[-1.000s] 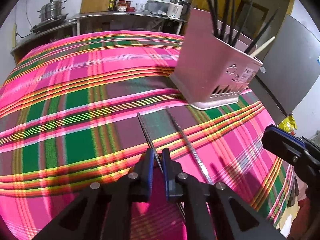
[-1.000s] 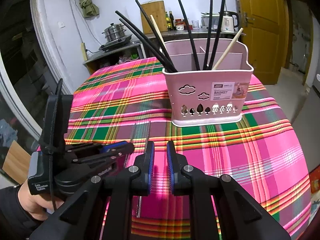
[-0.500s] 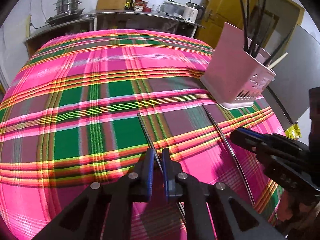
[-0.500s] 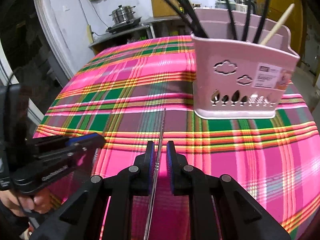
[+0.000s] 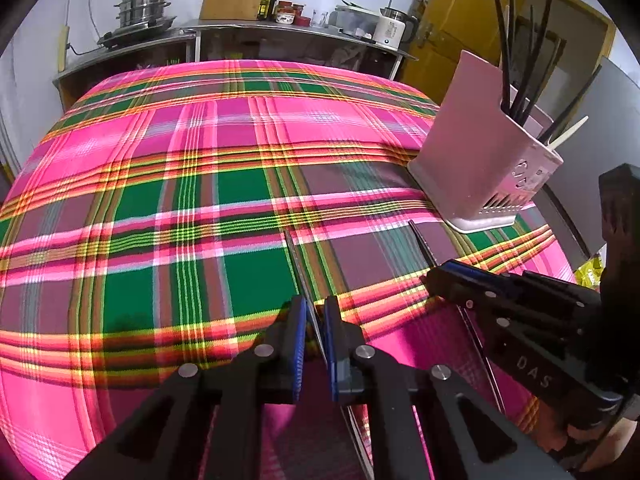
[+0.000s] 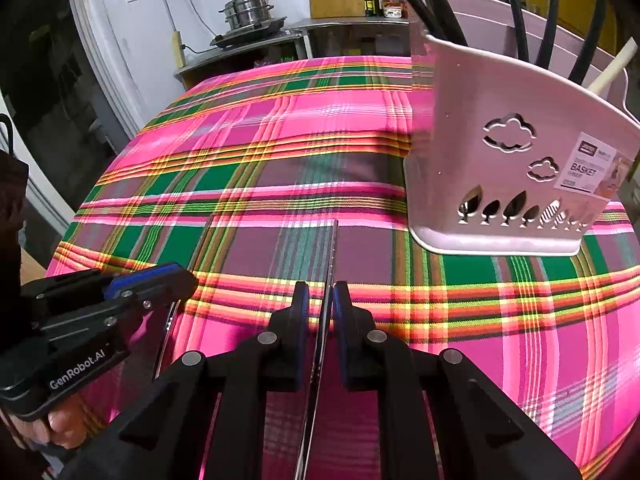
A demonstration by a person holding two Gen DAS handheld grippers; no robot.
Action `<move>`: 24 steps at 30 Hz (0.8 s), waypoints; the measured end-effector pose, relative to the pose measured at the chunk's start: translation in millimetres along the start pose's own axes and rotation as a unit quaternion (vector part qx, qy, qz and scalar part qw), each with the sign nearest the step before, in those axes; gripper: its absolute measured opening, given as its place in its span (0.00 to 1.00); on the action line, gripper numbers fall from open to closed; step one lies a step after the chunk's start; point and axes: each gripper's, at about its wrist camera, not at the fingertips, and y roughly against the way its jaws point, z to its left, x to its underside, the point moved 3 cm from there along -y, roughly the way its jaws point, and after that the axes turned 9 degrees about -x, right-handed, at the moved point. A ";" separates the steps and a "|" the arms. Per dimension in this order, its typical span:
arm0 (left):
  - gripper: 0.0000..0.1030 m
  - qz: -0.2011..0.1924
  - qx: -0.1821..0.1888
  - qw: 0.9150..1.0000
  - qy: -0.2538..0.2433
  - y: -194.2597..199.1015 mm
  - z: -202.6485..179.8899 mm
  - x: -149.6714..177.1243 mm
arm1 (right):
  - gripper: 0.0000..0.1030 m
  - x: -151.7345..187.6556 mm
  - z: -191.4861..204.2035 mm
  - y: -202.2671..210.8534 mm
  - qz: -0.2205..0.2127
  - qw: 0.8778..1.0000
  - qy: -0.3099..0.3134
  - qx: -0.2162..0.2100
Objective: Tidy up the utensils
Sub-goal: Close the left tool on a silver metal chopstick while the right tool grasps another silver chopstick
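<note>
Steel is what each tool has between its blue pads: the left tool (image 5: 315,334) is pinched onto one metal chopstick (image 5: 295,264), whose thin shaft runs forward and slightly leftward from the jaws over the plaid tablecloth (image 5: 180,200); the right tool (image 6: 321,308) is likewise pressed onto a second metal chopstick (image 6: 331,256), which points almost straight ahead along the fingers; in both views the jaws stand nearly together with only the stick's thickness between them. Whether either stick has left the cloth I cannot tell; both lie low over the table. The pink utensil basket (image 6: 508,184), already holding black and pale chopsticks upright, stands ahead and to the right of both tools; it is near the right tool and well apart from the left, so the right hand looks better placed to deliver first. As I judge it, the coming move turns on axis: each stick lies roughly flat and pointing away, and would need tipping toward upright, tip down, above the basket's open top.
</note>
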 end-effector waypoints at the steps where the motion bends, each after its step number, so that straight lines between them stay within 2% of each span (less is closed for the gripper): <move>1: 0.08 0.000 -0.003 1.000 -0.004 -0.8 -1.2 -1.2 | 0.12 -0.6 0.0 -0.4 0.000 1.000 -0.001 0.000; 7: 0.07 0.005 -0.011 1.000 -0.009 -4.9 -3.7 -8.4 | 0.06 -5.8 2.6 -2.7 0.008 1.000 0.000 -0.004; 11: 0.06 0.009 0.000 1.000 -0.001 -2.7 -2.4 -8.6 | 0.05 -8.3 4.5 6.7 -0.002 1.000 -0.002 -0.012; 20: 0.05 -0.024 0.023 0.999 -0.007 31.4 -8.8 -12.2 | 0.05 -17.6 12.6 47.7 -0.044 0.999 -0.004 -0.028; 24: 0.05 -0.033 0.027 0.999 -0.002 42.9 -7.7 -13.7 | 0.05 -19.3 14.8 52.9 -0.048 0.999 -0.002 -0.024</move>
